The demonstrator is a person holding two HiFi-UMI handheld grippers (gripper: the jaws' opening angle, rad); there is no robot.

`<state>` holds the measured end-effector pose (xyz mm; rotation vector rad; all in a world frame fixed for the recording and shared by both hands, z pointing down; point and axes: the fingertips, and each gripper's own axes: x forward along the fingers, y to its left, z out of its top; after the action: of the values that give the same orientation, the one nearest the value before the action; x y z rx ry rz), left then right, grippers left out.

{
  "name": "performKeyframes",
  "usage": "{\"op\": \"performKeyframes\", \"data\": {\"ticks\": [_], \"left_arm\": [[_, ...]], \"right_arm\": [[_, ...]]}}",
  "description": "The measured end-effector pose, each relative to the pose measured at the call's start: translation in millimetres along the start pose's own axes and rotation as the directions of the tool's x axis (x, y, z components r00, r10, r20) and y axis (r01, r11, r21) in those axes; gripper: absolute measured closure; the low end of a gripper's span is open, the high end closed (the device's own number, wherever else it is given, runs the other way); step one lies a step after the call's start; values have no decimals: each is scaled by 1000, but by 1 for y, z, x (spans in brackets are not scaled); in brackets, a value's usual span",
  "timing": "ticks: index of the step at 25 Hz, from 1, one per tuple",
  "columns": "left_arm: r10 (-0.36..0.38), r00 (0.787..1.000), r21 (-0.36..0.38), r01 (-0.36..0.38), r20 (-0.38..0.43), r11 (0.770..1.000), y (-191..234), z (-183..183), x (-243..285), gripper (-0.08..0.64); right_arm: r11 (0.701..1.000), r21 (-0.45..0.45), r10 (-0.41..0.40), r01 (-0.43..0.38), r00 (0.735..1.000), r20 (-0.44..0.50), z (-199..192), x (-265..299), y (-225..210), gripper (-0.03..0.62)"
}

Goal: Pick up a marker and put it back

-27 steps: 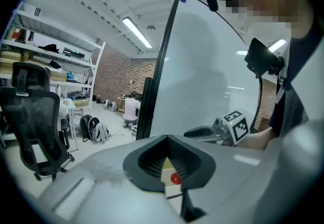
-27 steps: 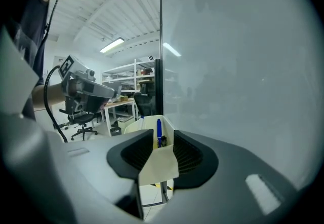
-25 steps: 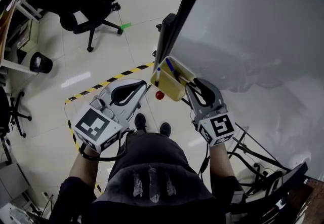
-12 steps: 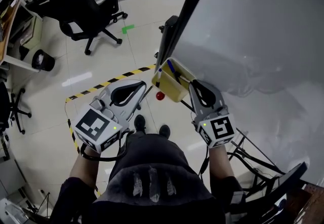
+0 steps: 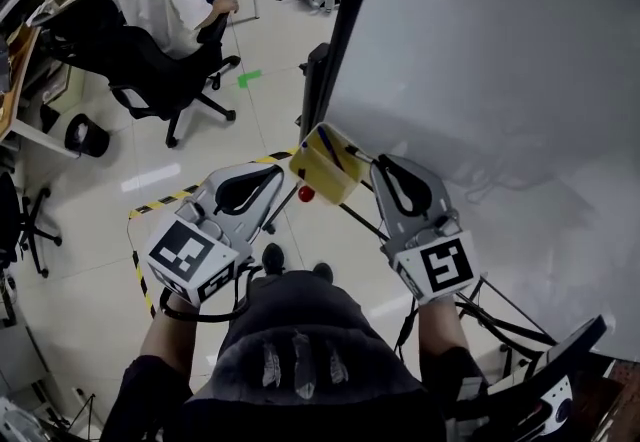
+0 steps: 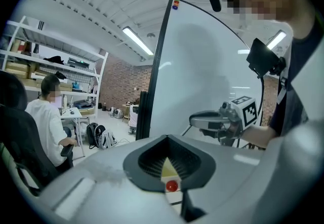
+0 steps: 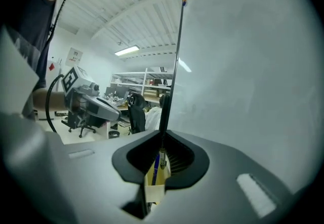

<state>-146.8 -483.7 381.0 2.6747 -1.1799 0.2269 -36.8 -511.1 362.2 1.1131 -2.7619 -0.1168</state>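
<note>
Slippage worries me: my right gripper [image 7: 163,133] pinches the dark marker [image 7: 162,151] by its fingertips alone, just above the yellow tray [image 7: 154,187], so a jolt could drop it, while my left gripper [image 6: 169,137] sits closed on nothing.

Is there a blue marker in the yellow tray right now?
Yes, the head view shows a blue marker lying inside the yellow tray.

The whiteboard [image 5: 500,50] is smooth and glossy, the tiled floor [image 5: 110,220] shiny, the yellow tray [image 5: 322,170] matt plastic.
</note>
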Motion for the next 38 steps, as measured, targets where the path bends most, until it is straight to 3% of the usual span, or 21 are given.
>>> {"op": "performKeyframes", "data": {"ticks": [6,11,19,25,30,33,38], "left_arm": [[26,1000,26,-26,11,999,-22,13,-18,554],[59,997,66,-62,44,996,-59,6,-32,554],[153,984,81,-161,92,984,-73,19,-44,554],[218,971,77,-226,103,971,-82,31,-59,554],[242,965,76,-251,105,965,-88,21,-62,554],[270,955,46,-277,126,960,-89,25,-73,554],[273,951,64,-284,144,957,-90,28,-96,554]], "right_arm": [[998,-23,54,-52,995,79,43,-23,15,561],[993,-43,119,-114,980,159,53,-61,37,561],[977,-75,210,-199,954,213,68,-77,43,561],[964,-79,266,-255,940,215,76,-78,49,561],[955,-74,294,-286,941,165,52,-80,46,561],[949,-78,314,-305,933,175,59,-82,51,561],[946,-66,323,-316,929,179,73,-88,67,561]]}}
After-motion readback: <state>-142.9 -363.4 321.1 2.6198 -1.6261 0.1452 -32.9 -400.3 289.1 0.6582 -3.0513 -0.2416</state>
